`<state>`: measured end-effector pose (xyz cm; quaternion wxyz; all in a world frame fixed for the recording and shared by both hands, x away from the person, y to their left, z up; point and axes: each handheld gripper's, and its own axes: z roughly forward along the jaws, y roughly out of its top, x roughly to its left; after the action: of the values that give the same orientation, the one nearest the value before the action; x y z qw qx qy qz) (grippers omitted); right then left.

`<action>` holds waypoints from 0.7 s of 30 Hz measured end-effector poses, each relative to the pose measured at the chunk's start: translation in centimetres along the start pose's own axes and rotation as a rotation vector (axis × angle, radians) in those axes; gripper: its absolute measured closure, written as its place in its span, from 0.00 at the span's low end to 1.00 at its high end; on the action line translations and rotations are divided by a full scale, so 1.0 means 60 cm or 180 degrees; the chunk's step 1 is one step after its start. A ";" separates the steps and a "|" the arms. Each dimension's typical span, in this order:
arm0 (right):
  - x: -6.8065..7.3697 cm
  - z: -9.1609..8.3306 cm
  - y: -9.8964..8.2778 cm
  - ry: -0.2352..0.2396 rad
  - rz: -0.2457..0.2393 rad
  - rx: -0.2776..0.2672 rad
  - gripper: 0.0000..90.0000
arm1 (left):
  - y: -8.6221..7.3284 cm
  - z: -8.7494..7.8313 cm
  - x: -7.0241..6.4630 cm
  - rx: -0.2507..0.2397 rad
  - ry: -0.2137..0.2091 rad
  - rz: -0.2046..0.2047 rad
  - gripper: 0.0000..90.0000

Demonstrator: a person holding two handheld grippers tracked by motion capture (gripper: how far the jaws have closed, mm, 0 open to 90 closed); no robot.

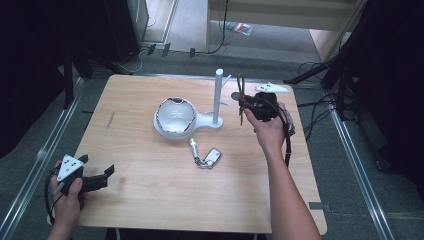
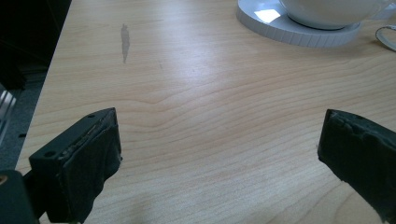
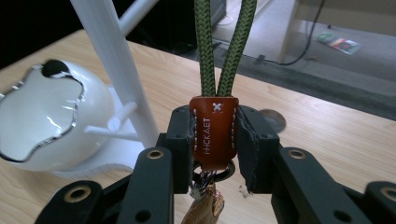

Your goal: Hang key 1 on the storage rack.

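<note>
The wooden table (image 1: 150, 200) carries a white stand (image 1: 218, 97) with an upright post and a bowl-shaped dish (image 1: 175, 116). Just right of the post, the right gripper (image 3: 215, 140) is clenched on the brown leather tab of a green cord keychain (image 3: 214, 130). In front of the stand lies a key fob (image 1: 212, 157). Far left of it, the left gripper (image 2: 219, 154) rests with jaws spread wide, empty.

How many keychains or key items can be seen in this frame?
2. One is a keychain with a green cord loop and brown leather tab, clamped in the right gripper near the white stand. The other, a key fob set, lies on the table in front of the white bowl.
</note>
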<state>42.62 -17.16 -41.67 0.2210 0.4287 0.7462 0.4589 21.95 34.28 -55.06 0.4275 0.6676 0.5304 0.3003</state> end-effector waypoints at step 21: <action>0.005 0.029 0.044 0.0405 -0.0258 0.0195 0.76 | 0.000 0.000 0.000 -0.0001 0.0007 0.0001 0.00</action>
<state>44.88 -15.46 -40.20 0.1783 0.3746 0.7892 0.4529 21.95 34.27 -55.06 0.4270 0.6673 0.5307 0.3012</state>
